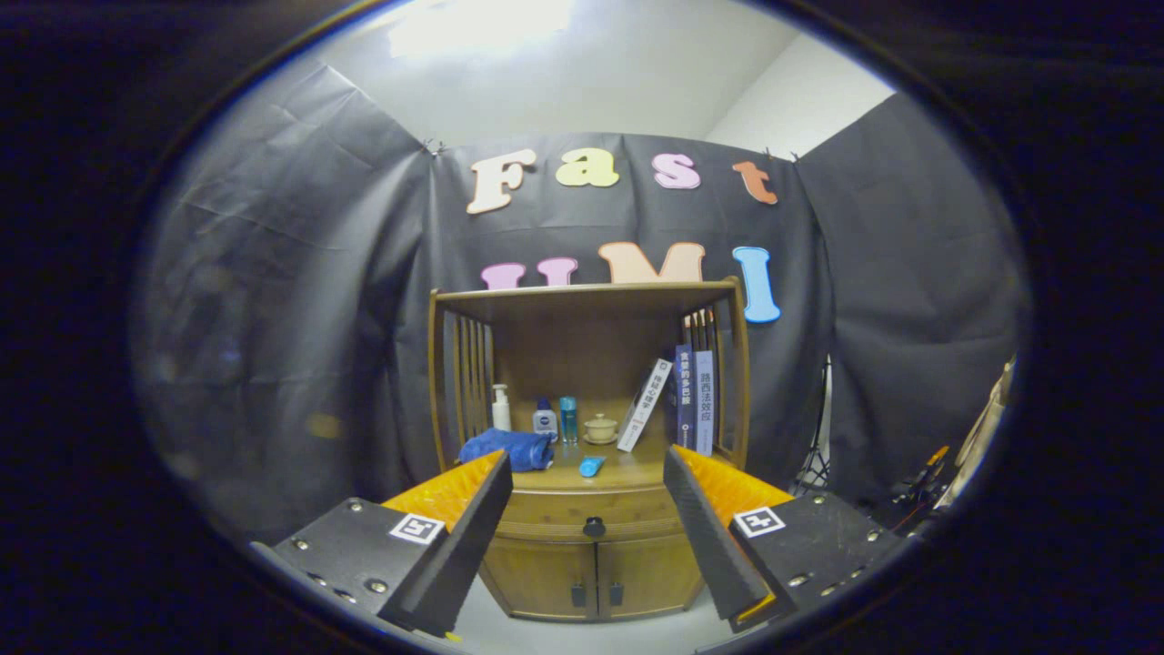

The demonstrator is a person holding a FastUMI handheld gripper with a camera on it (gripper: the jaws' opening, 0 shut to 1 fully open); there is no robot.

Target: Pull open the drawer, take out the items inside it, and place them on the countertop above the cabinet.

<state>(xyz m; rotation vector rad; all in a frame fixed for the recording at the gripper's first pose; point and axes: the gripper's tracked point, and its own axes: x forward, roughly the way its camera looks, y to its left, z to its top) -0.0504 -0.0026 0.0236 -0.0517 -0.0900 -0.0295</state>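
Note:
A wooden cabinet stands ahead against the booth wall. Its drawer is pushed in, with a dark round knob in the middle of its front. On the countertop above lie a folded blue towel and a small light blue tube. My gripper is open and holds nothing. Its fingers stand wide apart, well short of the cabinet, framing the drawer and knob between them.
At the back of the countertop stand a white pump bottle, a small blue-capped bottle, a teal bottle and a lidded cup. Books lean at the right. Two lower doors sit under the drawer. Stands and gear crowd the right.

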